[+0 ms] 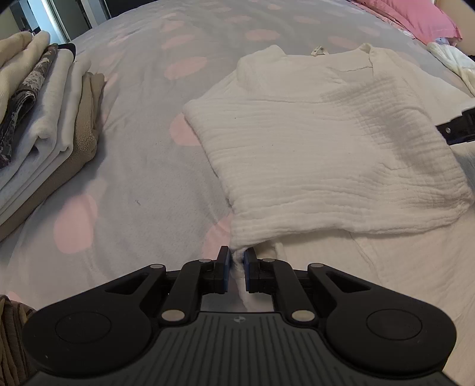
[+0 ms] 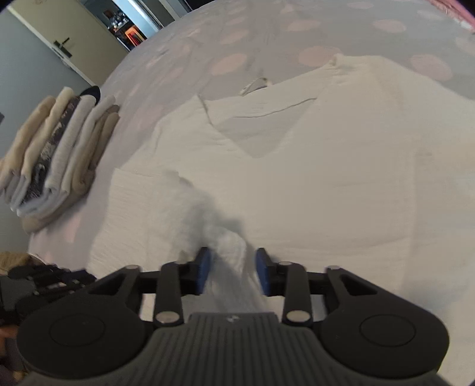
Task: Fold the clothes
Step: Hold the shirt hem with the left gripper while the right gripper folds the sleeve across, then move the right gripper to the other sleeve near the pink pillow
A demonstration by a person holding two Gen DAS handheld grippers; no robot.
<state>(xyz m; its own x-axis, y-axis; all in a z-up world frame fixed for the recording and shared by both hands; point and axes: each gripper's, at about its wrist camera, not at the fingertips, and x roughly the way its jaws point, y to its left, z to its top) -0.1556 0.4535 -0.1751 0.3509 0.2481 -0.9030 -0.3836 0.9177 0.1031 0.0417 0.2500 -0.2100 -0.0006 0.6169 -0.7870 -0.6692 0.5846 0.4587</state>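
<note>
A white crinkled garment (image 1: pixel 326 142) lies partly folded on the bed, its neckline at the far side. My left gripper (image 1: pixel 237 258) is shut on a pinch of its near left corner. In the right wrist view the same garment (image 2: pixel 326 184) spreads out ahead, with a raised fold of it running between the blue pads (image 2: pixel 203 267). My right gripper (image 2: pixel 233 267) stands open around that fold, its pads apart from the cloth. The right gripper's tip (image 1: pixel 457 127) also shows at the right edge of the left wrist view.
A stack of folded clothes (image 1: pixel 44 124) sits at the left of the bed; it also shows in the right wrist view (image 2: pixel 59 160). The bedspread (image 1: pixel 133 193) is grey with pink dots. A pink pillow (image 1: pixel 415 14) and more white laundry (image 1: pixel 454 62) lie at the far right.
</note>
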